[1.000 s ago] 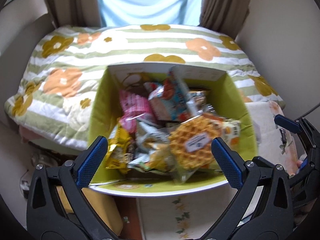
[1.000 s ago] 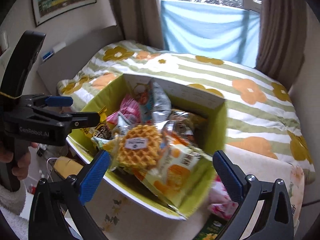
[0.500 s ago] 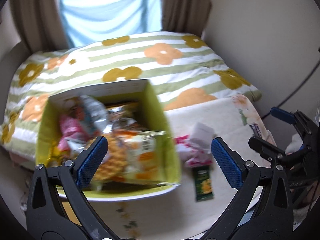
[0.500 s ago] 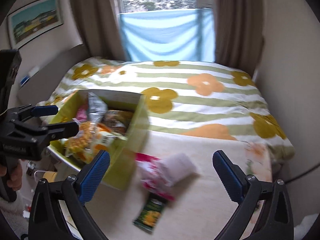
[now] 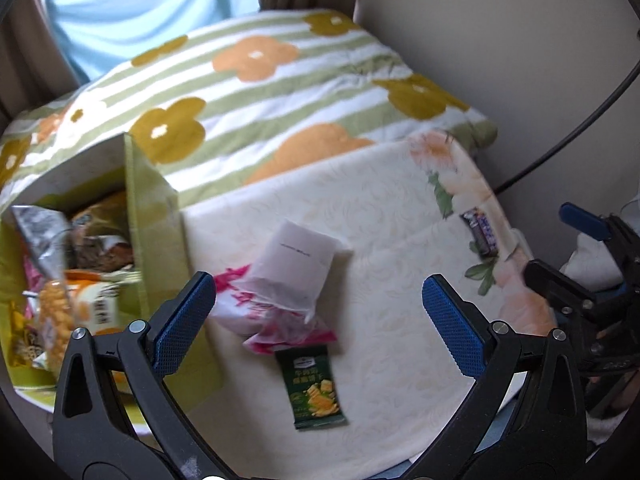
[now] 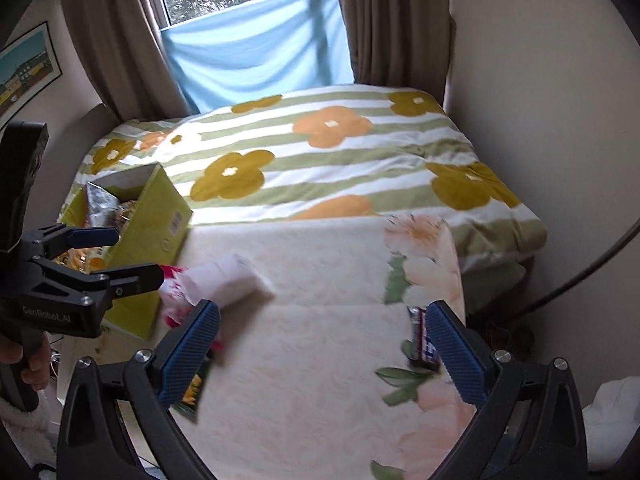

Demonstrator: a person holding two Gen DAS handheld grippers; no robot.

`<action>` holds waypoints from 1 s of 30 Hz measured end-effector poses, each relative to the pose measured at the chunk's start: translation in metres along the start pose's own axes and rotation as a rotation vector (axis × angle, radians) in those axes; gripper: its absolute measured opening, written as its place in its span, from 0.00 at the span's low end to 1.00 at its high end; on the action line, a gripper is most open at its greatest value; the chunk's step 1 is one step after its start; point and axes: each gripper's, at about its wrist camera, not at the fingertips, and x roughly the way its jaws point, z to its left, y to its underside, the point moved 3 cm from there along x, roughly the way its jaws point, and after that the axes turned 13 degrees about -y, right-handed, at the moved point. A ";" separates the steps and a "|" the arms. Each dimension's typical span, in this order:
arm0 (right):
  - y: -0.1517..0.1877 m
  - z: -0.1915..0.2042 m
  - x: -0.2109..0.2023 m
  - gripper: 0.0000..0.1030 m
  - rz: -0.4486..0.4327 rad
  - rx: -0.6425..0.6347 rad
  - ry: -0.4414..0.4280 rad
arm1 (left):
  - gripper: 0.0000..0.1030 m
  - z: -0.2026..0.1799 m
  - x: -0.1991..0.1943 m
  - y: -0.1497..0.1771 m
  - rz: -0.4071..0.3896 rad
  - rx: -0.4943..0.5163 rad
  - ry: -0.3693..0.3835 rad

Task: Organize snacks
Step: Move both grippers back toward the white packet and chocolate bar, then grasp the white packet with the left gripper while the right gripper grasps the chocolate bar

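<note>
- My left gripper [image 5: 318, 318]: jaws spread wide, holding nothing, above white packet [image 5: 296, 264] and green packet [image 5: 314, 390] on cloth.
- My right gripper [image 6: 322, 352]: wide apart, empty; dark bar [image 6: 420, 338] by right finger.
- Snack box [image 6: 156, 224]: at left, full.

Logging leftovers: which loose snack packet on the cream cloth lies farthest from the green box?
The dark bar wrapper near the cloth's right edge, on the flower print. The white pouch, pink packet and green cracker packet cluster close to the green box.
</note>
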 end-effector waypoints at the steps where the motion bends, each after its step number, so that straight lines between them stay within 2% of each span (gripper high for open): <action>1: 0.004 -0.009 0.003 0.99 0.006 0.013 -0.005 | 1.00 -0.004 0.008 0.000 0.016 0.012 -0.009; 7: 0.025 -0.040 0.017 0.99 0.020 0.086 -0.005 | 0.99 -0.015 0.058 0.001 0.134 0.084 -0.051; 14: 0.051 -0.063 0.044 0.99 0.036 0.184 0.037 | 0.99 -0.013 0.117 -0.005 0.270 0.141 -0.049; 17: 0.056 -0.069 0.051 0.99 0.039 0.226 0.052 | 0.94 -0.010 0.136 -0.004 0.319 0.153 -0.043; 19: 0.058 -0.073 0.057 0.98 0.042 0.237 0.068 | 0.88 -0.011 0.143 -0.002 0.332 0.175 -0.053; 22: 0.059 -0.074 0.064 0.93 0.052 0.236 0.086 | 0.87 -0.015 0.148 -0.001 0.324 0.210 -0.062; 25: 0.060 -0.076 0.071 0.87 0.062 0.236 0.098 | 0.70 -0.018 0.151 -0.005 0.315 0.235 -0.073; 30: 0.062 -0.080 0.080 0.81 0.080 0.230 0.119 | 0.64 -0.022 0.150 -0.006 0.303 0.261 -0.065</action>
